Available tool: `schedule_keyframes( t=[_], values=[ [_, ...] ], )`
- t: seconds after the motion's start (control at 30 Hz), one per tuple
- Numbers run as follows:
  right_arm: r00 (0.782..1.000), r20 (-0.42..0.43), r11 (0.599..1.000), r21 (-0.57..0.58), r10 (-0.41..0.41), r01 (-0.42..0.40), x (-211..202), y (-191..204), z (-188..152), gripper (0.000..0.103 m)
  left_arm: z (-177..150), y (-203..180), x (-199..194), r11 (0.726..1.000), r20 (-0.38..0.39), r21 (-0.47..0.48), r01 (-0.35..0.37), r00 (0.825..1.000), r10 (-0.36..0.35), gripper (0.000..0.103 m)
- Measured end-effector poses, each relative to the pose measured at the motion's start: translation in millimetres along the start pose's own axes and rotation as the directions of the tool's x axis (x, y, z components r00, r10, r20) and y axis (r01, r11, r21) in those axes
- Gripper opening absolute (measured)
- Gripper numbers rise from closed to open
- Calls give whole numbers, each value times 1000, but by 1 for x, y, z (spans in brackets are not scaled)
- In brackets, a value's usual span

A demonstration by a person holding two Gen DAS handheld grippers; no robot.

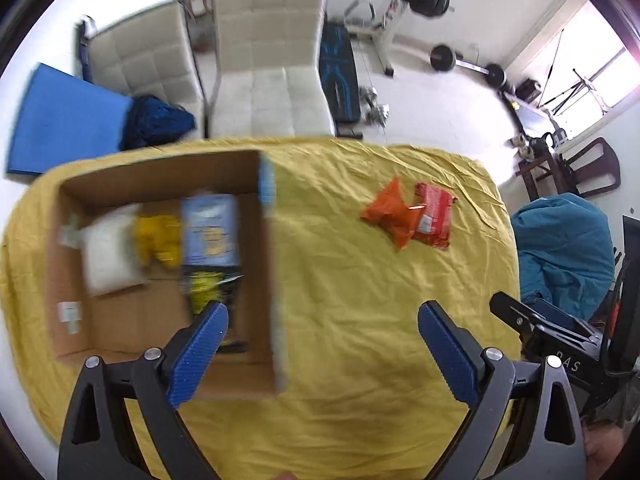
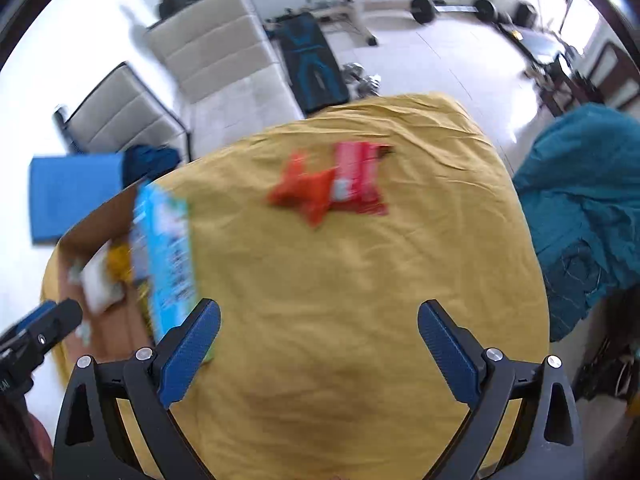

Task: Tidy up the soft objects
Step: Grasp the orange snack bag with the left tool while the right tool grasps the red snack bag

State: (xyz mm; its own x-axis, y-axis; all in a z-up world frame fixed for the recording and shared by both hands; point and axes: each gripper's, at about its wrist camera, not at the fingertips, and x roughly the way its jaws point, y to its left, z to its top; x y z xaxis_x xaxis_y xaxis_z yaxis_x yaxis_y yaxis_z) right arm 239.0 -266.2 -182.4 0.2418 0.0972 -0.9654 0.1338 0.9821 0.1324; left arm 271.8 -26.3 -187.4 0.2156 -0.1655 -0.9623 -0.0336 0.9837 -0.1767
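Left gripper (image 1: 322, 328): jaws spread wide, nothing between them, held above the yellow cloth (image 1: 360, 280); its left finger overlaps the near right part of the cardboard box (image 1: 168, 176).

Right gripper (image 2: 319, 326): jaws likewise spread wide and empty, over bare cloth.

Box contents, blurred: white packet (image 1: 110, 252), yellow soft item (image 1: 158, 240), light blue packet (image 1: 210, 230), dark packet with yellow print (image 1: 208, 286) nearest the left finger.

Outside the box: orange packet (image 1: 390, 212) and red packet (image 1: 434, 216), touching one another, lying on the cloth well ahead of both grippers, to the right of the box.

Beyond the table: two cream chairs (image 1: 268, 60), blue mat (image 1: 64, 120), weight equipment (image 1: 464, 62).
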Motion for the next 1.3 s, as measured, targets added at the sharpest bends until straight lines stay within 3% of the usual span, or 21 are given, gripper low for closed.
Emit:
schedule_keyframes(
  t=[0.17, 0.27, 0.43, 0.63, 0.77, 0.8, 0.83, 0.93, 1.0, 1.1, 1.2, 1.3],
  values=[
    [995, -80, 993, 104, 56, -47, 60, -69, 59, 101, 41, -33, 83, 994, -124, -93, 59, 990, -70, 97],
    [985, -144, 984, 162, 98, -74, 105, -97, 88, 97, 62, -35, 126, 978, -177, -191, 82, 977, -116, 85],
    [976, -193, 978, 200, 102, -63, 163, -109, 120, 76, 85, -35, 181, 927, -260, -355, 119, 940, -220, 84],
    [972, -211, 971, 231, 105, -54, 192, -121, 136, 75, 99, -43, 233, 900, -348, -431, 66, 908, -233, 84],
    [972, -213, 973, 227, 98, -48, 198, -128, 142, 74, 99, -41, 248, 873, -346, -485, 60, 903, -254, 84],
    [972, -213, 973, 227, 100, -50, 199, -129, 144, 73, 99, -41, 250, 870, -337, -489, 66, 905, -259, 78],
    [972, -213, 973, 223, 101, -52, 199, -129, 146, 73, 99, -42, 250, 874, -336, -481, 62, 908, -250, 64],
    [971, -215, 975, 211, 108, -62, 202, -127, 150, 72, 99, -48, 247, 919, -348, -392, 47, 917, -196, 54],
    [967, -225, 976, 205, 120, -73, 206, -124, 155, 72, 101, -51, 244, 949, -358, -315, 26, 923, -144, 52],
    [959, -244, 975, 201, 144, -95, 213, -121, 160, 73, 98, -54, 233, 989, -354, -135, -59, 935, 7, 51],
    [948, -272, 973, 202, 166, -113, 226, -111, 161, 73, 92, -58, 228, 991, -326, 3, -134, 937, 128, 52],
    [932, -307, 969, 207, 192, -132, 241, -99, 158, 72, 89, -55, 228, 989, -322, 23, -143, 936, 142, 53]
  ],
)
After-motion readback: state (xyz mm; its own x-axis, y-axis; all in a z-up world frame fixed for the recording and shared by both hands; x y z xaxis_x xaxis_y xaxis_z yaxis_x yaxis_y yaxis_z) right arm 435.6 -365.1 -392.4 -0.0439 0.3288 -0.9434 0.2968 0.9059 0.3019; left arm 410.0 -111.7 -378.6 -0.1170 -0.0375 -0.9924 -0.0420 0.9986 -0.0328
